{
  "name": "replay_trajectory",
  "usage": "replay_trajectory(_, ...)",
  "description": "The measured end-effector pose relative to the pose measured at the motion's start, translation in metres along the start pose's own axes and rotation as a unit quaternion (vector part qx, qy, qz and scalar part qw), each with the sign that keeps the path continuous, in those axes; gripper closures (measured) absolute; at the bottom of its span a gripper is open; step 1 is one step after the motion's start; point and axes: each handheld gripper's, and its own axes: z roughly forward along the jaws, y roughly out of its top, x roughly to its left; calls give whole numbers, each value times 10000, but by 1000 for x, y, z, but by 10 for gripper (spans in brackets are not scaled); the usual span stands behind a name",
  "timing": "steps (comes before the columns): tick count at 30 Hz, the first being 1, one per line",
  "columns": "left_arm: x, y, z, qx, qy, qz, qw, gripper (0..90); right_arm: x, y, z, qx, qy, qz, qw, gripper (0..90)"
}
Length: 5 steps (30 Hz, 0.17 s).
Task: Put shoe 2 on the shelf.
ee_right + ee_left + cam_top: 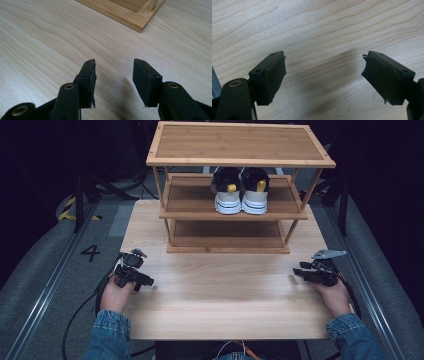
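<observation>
The shoes [240,190] sit side by side on the middle shelf of the wooden rack [240,150], well away from both your claws. Your left gripper [145,282] and right gripper [296,272] rest open and empty near the table [225,310] edges.

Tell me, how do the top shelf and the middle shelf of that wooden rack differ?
The top shelf is bare, while the middle shelf carries a pair of shoes side by side with their white heels toward the person. The top shelf lies fully open to the high view; the middle shelf sits below it and is partly hidden at the back. The top shelf also looks wider. Both are light wood with a raised rim.
</observation>
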Motion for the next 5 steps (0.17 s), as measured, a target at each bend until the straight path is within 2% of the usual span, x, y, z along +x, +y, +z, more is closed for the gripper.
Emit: replay_trajectory(5, 0, 0, 0, 2, -13, 0, 10000, 178, -2, -1, -1, -11, -3, 61, 10000, 528)
